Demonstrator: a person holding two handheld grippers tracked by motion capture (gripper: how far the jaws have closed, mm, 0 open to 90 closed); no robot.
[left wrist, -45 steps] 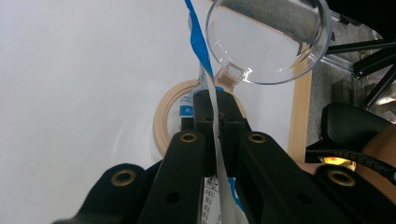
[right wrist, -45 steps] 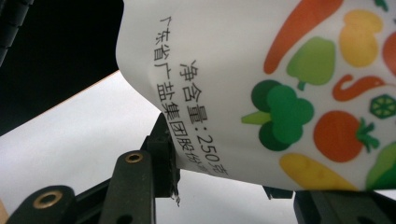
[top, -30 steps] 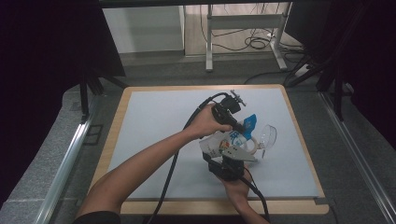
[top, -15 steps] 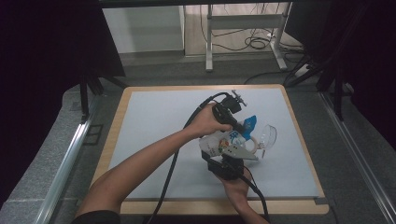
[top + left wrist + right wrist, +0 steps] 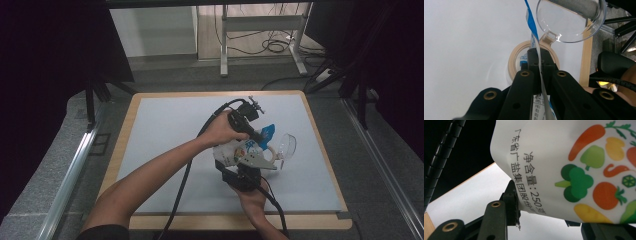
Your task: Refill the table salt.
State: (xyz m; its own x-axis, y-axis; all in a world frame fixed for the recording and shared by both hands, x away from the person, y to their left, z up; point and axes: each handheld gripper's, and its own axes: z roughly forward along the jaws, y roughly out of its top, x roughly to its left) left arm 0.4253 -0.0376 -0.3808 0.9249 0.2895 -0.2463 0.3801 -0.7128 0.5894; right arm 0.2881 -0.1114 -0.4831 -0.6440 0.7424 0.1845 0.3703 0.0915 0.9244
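We had the white plastic pouch printed with coloured vegetables (image 5: 235, 154) held up off the white bench (image 5: 165, 130), right of its middle and a little toward the near edge, between our two tools. The right tool (image 5: 243, 176) came in from the near side and was clenched on the pouch's lower body; in the right gripper view the pouch (image 5: 579, 170) sat between its black jaws, with the left jaw pressed against the printed wall. The left tool (image 5: 260, 136) came in from the far left and was clamped tight on the pouch's blue and white top strip (image 5: 267, 131); in the left gripper view that strip (image 5: 534, 37) ran edge-on between the closed jaws.

The relation that mattered was the pouch's long axis. It ran from the right tool at the near end up and away to the left tool at the far end, so the mouth pointed to the far right. Just beyond the mouth lay the clear round plastic container with a tan ring rim (image 5: 284, 147), and in the left gripper view the container (image 5: 571, 22) and its ring (image 5: 514, 62) sat directly ahead of the left tool. We judged the left tool the nearer one to the container, so any tearing or tipping would go that way.
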